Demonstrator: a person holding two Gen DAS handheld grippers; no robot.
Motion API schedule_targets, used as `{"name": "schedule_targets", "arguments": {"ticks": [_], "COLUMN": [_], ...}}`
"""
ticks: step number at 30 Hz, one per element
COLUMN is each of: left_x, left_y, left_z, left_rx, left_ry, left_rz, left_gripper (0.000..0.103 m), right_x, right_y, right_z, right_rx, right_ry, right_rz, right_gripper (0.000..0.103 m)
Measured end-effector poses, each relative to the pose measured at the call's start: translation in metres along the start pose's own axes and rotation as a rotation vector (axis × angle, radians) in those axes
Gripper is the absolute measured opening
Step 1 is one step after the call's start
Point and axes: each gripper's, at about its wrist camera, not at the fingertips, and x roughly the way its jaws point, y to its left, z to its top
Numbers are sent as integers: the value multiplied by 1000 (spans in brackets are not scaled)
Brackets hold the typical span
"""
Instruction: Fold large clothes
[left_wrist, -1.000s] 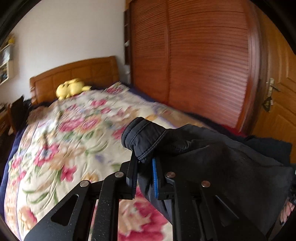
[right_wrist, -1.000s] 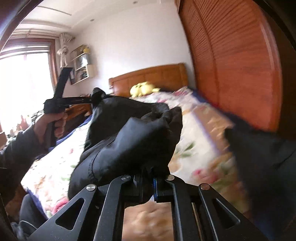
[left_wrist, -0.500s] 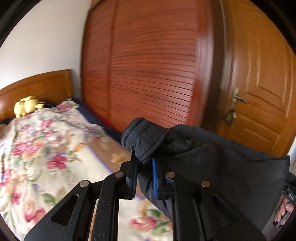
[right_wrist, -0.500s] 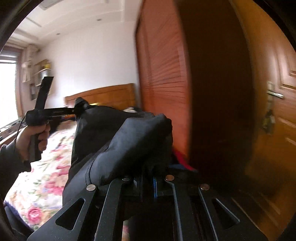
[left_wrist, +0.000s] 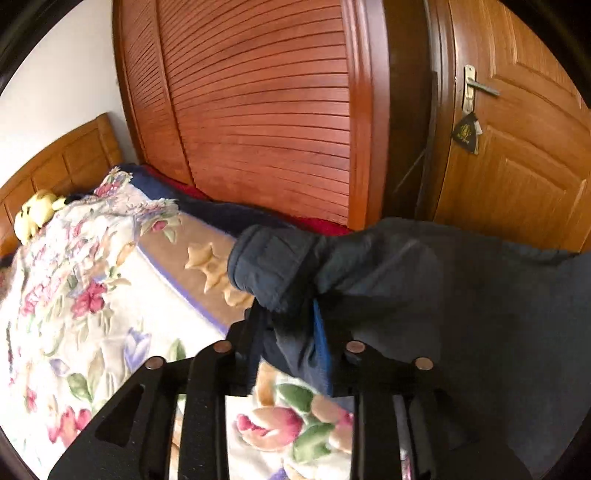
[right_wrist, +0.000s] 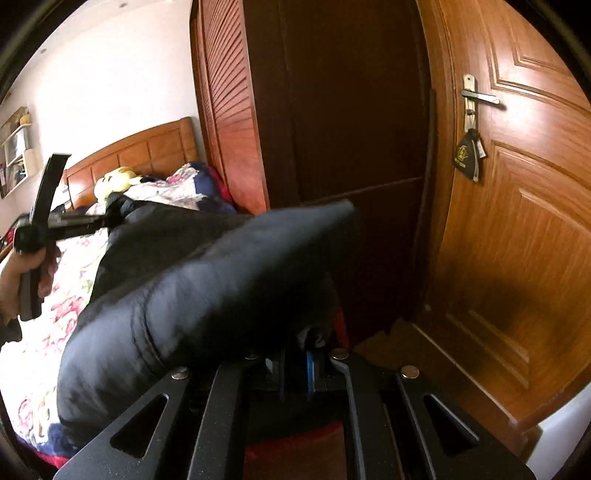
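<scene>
Jacket (right_wrist: 207, 280) stretched lengthwise between grippers

You are in a home bedroom. A bed with a wooden panelled headboard (right_wrist: 136, 147) carries a cream floral-print quilt (left_wrist: 85, 295) and a yellow plush toy (left_wrist: 35, 212). Beside it stands a reddish-brown louvred wooden wardrobe (left_wrist: 266, 110), next to a panelled wooden door (right_wrist: 517, 221) with a metal lever handle (right_wrist: 480, 98). A wall shelf (right_wrist: 16, 147) hangs on the white wall.
</scene>
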Motion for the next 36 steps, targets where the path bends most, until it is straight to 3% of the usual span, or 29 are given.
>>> {"name": "schedule_targets", "arguments": {"ticks": [3, 8, 11, 15, 20, 26, 31, 36], "left_x": [-10, -47, -64, -89, -115, -135, -150, -161], "left_y": [12, 27, 33, 44, 59, 72, 86, 107], "left_z": [-9, -29, -48, -67, -89, -118, -142, -168], "left_rx": [-10, -3, 11, 30, 26, 45, 54, 35], "left_ry": [17, -25, -47, -83, -107, -112, -115, -125], "left_rz": [-43, -74, -78, -59, -70, -48, -65, -68], "left_gripper": [36, 38, 38, 38, 38, 38, 38, 38], "right_x": [0, -12, -31, -61, -59, -18, 31, 32], "right_y": [7, 39, 50, 71, 104, 125, 113, 104], "right_z": [14, 20, 18, 30, 41, 32, 23, 24], "right_rx": [-8, -38, -46, -56, -102, -120, -79, 3], "right_ry": [10, -4, -47, -123, -138, -25, 107, 106], "right_rz": [-46, -148, -207, -266, -213, -115, -148, -170], "right_gripper": [14, 47, 57, 62, 63, 63, 63, 64]}}
